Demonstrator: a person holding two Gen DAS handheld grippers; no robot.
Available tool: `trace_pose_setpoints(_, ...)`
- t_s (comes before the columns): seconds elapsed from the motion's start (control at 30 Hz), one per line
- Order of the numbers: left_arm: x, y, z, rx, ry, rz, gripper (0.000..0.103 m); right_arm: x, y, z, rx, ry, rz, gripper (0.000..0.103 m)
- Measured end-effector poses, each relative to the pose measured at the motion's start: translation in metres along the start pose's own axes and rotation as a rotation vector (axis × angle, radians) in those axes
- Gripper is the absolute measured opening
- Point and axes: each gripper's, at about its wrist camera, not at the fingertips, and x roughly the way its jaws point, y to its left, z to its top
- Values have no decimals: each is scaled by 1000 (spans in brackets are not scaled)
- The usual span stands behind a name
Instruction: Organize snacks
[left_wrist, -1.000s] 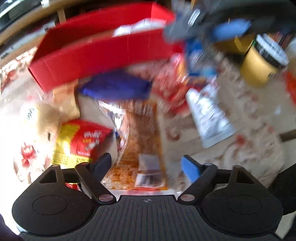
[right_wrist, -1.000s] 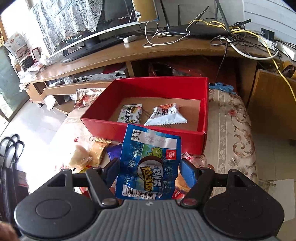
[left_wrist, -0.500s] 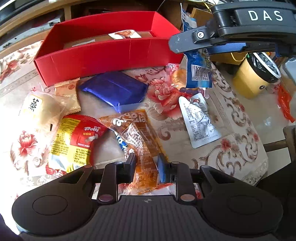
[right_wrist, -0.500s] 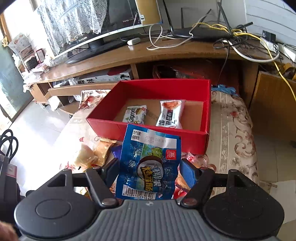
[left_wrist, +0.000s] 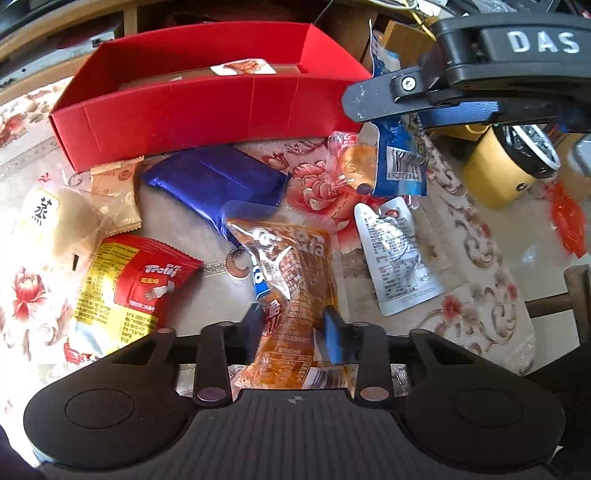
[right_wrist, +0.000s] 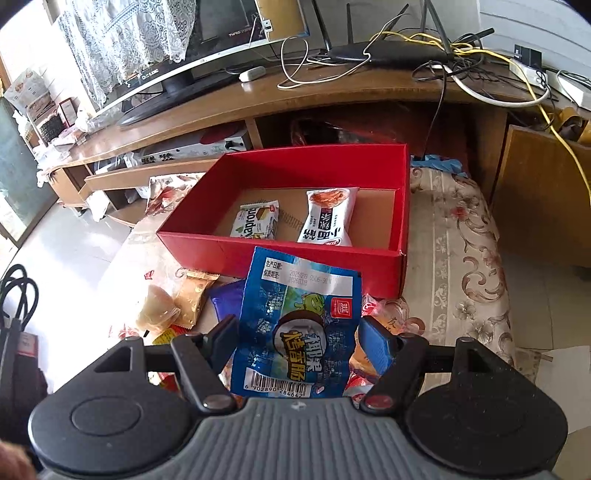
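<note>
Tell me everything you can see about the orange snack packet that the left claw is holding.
The orange, partly clear plastic snack packet is long and crinkled, with white lettering near its top, small print and a barcode at its near end, and a brown lattice-patterned snack inside. The left claw has just been closing and pinches its lower part. Its far end lies over the dark blue foil packet on the flowered tablecloth, in front of the red cardboard box.
</note>
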Motion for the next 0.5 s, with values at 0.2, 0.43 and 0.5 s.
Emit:
trace_pose_setpoints(0.2,-16,4,1,-36,-37,-66,20,0,3,1,-8,-3,6,67)
trace_pose_setpoints(0.43,-6,-8,-3,10,5,-44,66,-2,1,1,0,-6,15,67)
trace_pose_setpoints(0.5,-9,-17,-7,55,-10,4,98,-4,1,0,-3,-6,24,67)
